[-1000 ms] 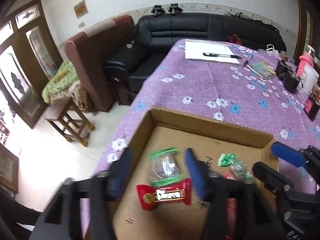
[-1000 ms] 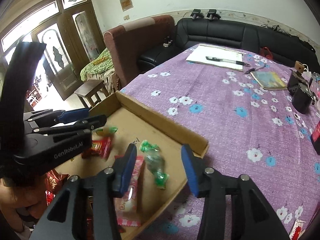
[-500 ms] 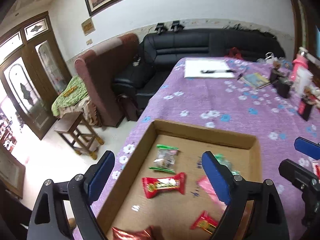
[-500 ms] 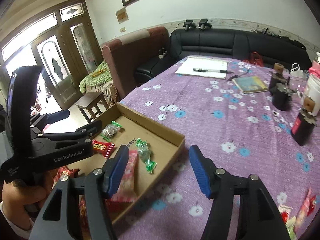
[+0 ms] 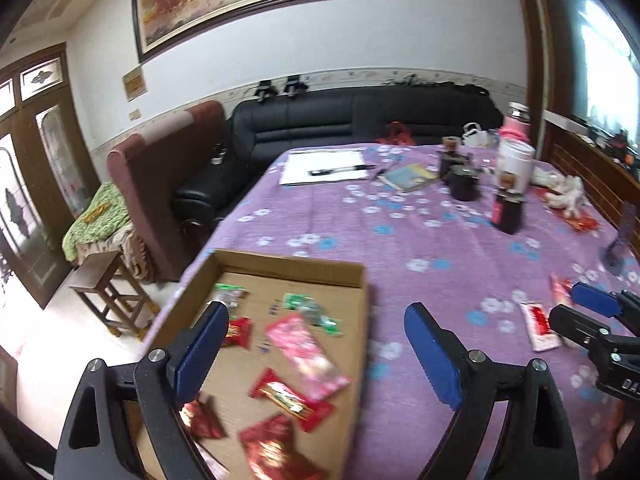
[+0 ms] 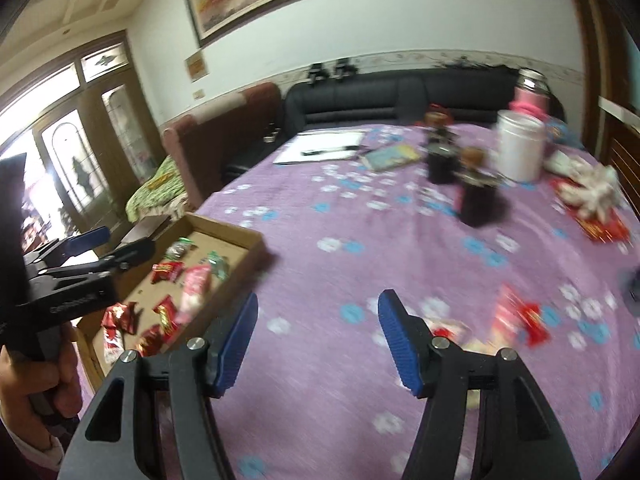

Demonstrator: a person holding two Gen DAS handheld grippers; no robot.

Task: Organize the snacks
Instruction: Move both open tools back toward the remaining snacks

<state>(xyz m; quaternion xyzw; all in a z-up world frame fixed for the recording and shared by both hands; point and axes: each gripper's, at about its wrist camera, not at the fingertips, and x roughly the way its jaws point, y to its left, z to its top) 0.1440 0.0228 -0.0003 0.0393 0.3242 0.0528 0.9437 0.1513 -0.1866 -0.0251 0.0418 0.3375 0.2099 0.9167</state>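
The left tongs (image 5: 316, 350) stand wide open with nothing between their blue pads, raised above the near right part of a shallow brown cardboard tray (image 5: 352, 360) that sits at the near left corner of the table, on a purple cloth printed with white and blue flowers (image 5: 400, 232). Inside the tray lie several wrapped snacks: dark red foil packets (image 5: 276, 448) nearest, a red candy bar with a pale label (image 5: 290, 398) just beyond them, a long pink packet (image 5: 306, 350) lying diagonally across the middle, and green-and-clear wrapped sweets (image 5: 310, 310) towards the far wall.

The right tongs (image 6: 318, 336) are also spread open and empty, hovering over bare cloth to the right of the tray. Just past their right pad, loose snacks in red and white wrappers (image 6: 516, 314) lie on the cloth, blurred. In the left wrist view a white packet with a red panel (image 5: 540, 326) lies beside the tips of the right tongs.

Farther along the table stand two dark jars (image 6: 478, 198), a white cylindrical container (image 6: 520, 150) and a pink bottle (image 6: 530, 94), with a small book (image 6: 390, 156) and a white sheet carrying a black pen (image 6: 324, 148) beyond. A black leather sofa (image 5: 360, 114) runs behind the table.
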